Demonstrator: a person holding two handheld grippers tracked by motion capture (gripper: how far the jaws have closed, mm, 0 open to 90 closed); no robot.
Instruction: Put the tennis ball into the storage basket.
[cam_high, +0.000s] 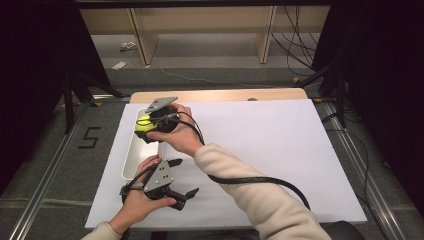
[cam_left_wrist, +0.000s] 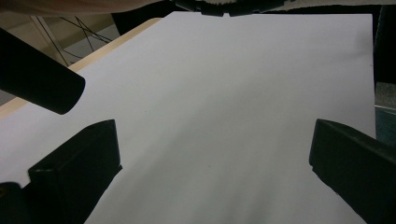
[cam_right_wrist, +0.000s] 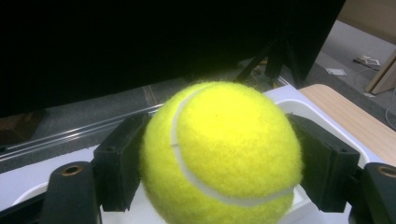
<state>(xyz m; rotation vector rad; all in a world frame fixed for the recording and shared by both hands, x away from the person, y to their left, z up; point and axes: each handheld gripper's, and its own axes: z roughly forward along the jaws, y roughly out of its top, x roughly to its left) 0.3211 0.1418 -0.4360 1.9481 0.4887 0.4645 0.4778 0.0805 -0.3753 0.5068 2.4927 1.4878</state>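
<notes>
up left, right claw (cam_high: 146, 126) clamping tennis ball (cam_right_wrist: 219, 151) over white tray (cam_high: 131, 161), left claw (cam_high: 182, 177) gaping, empty

Yellow tennis ball (cam_right_wrist: 219, 151) over white tray (cam_high: 134, 150)

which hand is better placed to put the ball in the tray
Right. The right tool is already shut on the fuzzy yellow tennis ball and holds it above the long white plastic tray. The left tool is open, holds nothing and points out over the white paper sheet.
</notes>
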